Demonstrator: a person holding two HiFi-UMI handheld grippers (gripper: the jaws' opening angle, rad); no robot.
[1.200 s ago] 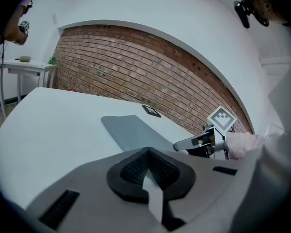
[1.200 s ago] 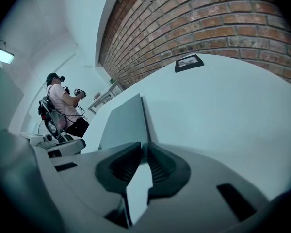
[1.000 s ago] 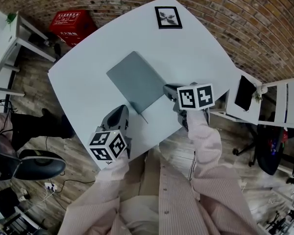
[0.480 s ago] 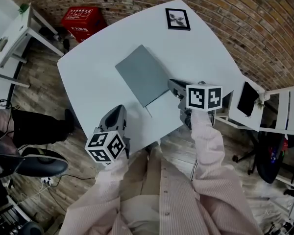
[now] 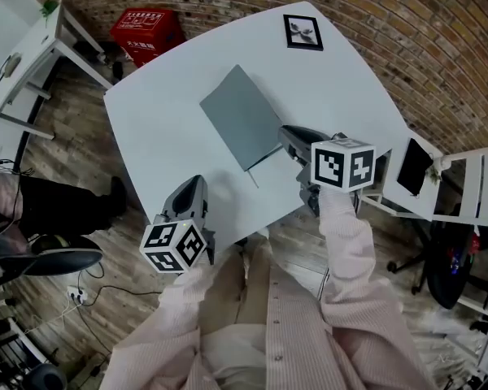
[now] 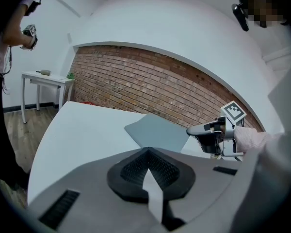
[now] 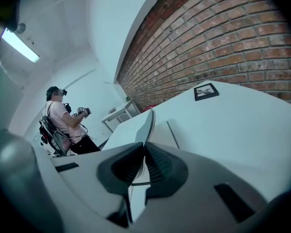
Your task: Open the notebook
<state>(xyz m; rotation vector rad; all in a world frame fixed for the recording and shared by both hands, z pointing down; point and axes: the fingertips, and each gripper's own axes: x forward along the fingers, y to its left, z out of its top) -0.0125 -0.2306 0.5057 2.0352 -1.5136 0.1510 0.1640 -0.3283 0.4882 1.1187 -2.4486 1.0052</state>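
The notebook lies on the white table (image 5: 159, 140) with its grey cover (image 5: 241, 114) raised at the near right edge. My right gripper (image 5: 285, 135) is shut on that edge. In the right gripper view the cover (image 7: 149, 122) stands edge-on between the pads, with a white page (image 7: 163, 134) showing beneath. In the left gripper view the cover (image 6: 158, 132) tilts up toward the right gripper (image 6: 192, 130). My left gripper (image 5: 192, 185) hovers at the table's near edge, jaws together, holding nothing, well apart from the notebook.
A framed picture (image 5: 303, 32) lies at the table's far corner. A red crate (image 5: 146, 28) and a white side table (image 5: 28, 51) stand at left, a white chair with a black tablet (image 5: 413, 167) at right. Another person (image 7: 63, 123) stands beyond.
My right gripper has risen with the cover's edge, so the cover tilts higher off the page. My left gripper has drifted slightly toward the table's near edge.
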